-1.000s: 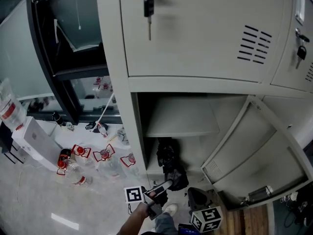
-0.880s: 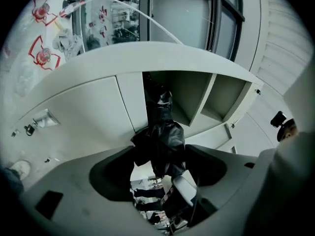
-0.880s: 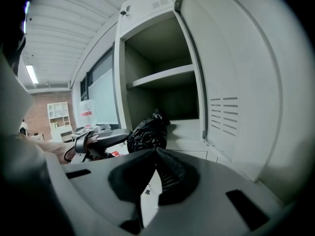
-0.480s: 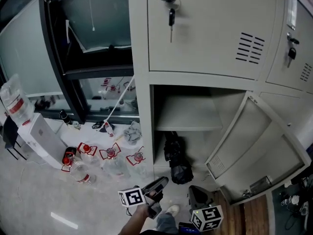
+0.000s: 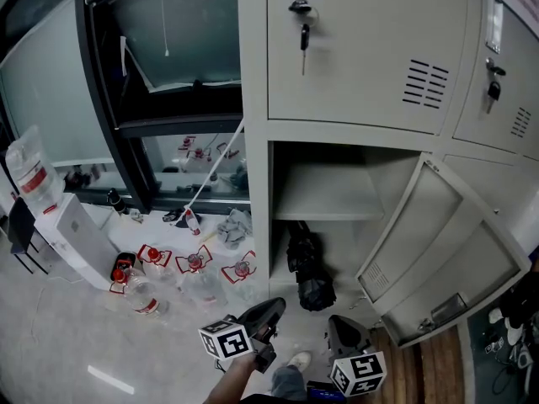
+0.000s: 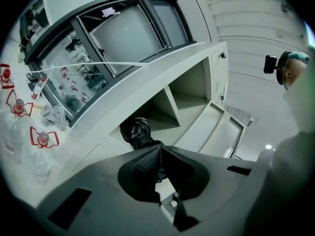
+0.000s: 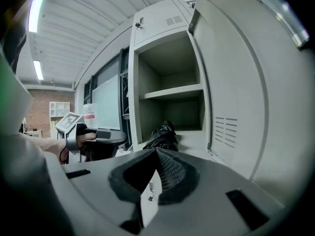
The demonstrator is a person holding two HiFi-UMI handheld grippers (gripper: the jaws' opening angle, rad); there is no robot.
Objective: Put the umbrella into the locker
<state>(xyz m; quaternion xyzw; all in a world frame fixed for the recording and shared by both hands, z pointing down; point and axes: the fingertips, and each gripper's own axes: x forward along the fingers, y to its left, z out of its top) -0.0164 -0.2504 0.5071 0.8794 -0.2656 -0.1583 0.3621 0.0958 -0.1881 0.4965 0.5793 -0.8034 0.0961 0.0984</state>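
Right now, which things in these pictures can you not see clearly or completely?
Umbrella: lower end hidden behind the left hand-held gripper, left gripper view.
Door label: print too small to read, head view.
Locker door: far side cut off by the picture's edge, right gripper view.

Your locker [image 5: 354, 66] is sheet metal under a smooth, matt, pale-grey paint, and its open door [image 5: 438, 251] wears the same coat. The umbrella [image 5: 307, 269] is black cloth, crumpled, with a faint sheen on its folds. The key [image 5: 304, 40] is bright metal with a black plastic head. The floor [image 5: 59, 343] is pale and glossy, catching a streak of light; the bottles [image 5: 202, 286] are clear plastic with red caps. Your left gripper [image 6: 160, 150] and right gripper [image 7: 156, 154] look matt black, their pads cross-hatched and rubbery.
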